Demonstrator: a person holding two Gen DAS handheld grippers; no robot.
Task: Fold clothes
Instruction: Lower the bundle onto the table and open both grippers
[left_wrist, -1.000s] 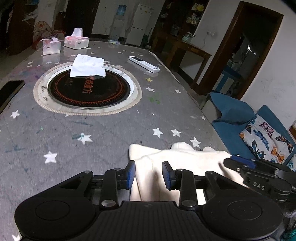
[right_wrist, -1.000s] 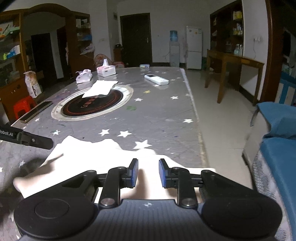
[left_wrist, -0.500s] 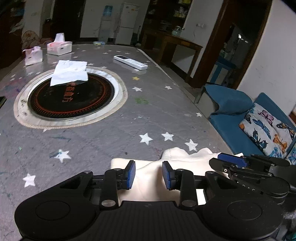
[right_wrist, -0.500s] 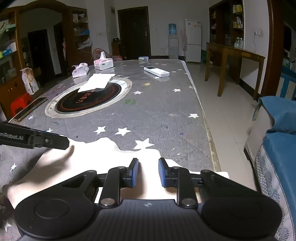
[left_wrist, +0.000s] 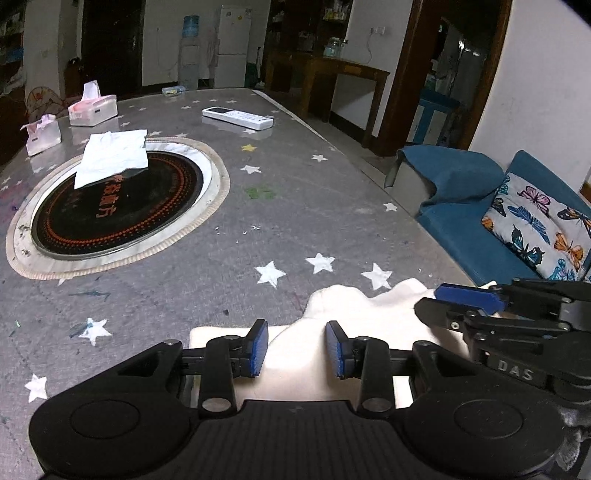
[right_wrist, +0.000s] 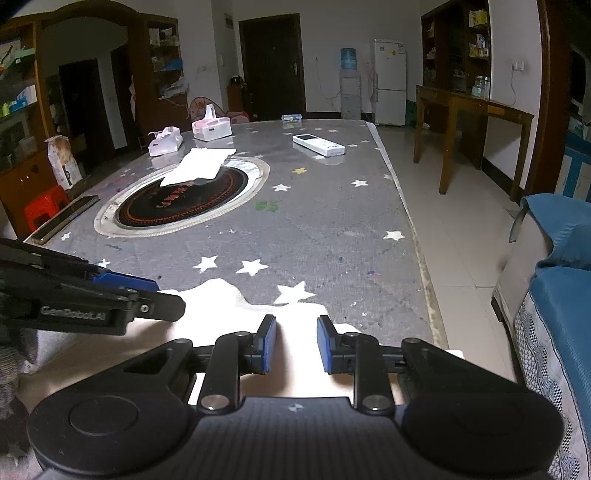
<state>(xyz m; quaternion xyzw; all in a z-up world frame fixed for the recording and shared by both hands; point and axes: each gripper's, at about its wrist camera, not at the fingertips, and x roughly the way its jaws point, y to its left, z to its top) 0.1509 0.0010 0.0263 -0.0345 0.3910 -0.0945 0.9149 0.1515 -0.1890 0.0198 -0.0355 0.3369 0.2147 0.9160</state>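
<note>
Two grippers hang over the near end of a long grey table (left_wrist: 229, 236) printed with white stars. The left gripper (left_wrist: 297, 347) has its blue pads standing apart with a clear gap between them, nothing clamped. The right gripper (right_wrist: 293, 343) is the same: pads parted, cloth showing through the gap but not pinched. Each gripper shows in the other's camera from the side, the right one (left_wrist: 465, 301) at the right edge of the left view and the left one (right_wrist: 140, 297) at the left edge of the right view.

The cream garment (left_wrist: 354, 317) lies on the table edge nearest the cameras, right beneath both grippers, its far border rumpled into two soft humps. Whether either gripper touches the cloth is hard to tell from these angles.

Farther up the table sits a round black hotplate (left_wrist: 110, 206) with a pale ring around it, and a white cloth (left_wrist: 112, 157) lies partly over its far rim. Beyond are two tissue boxes (left_wrist: 92, 109) and a white remote control (left_wrist: 238, 117). Off the table's right side stands a blue sofa (left_wrist: 476, 218) with a butterfly cushion (left_wrist: 539, 229).
</note>
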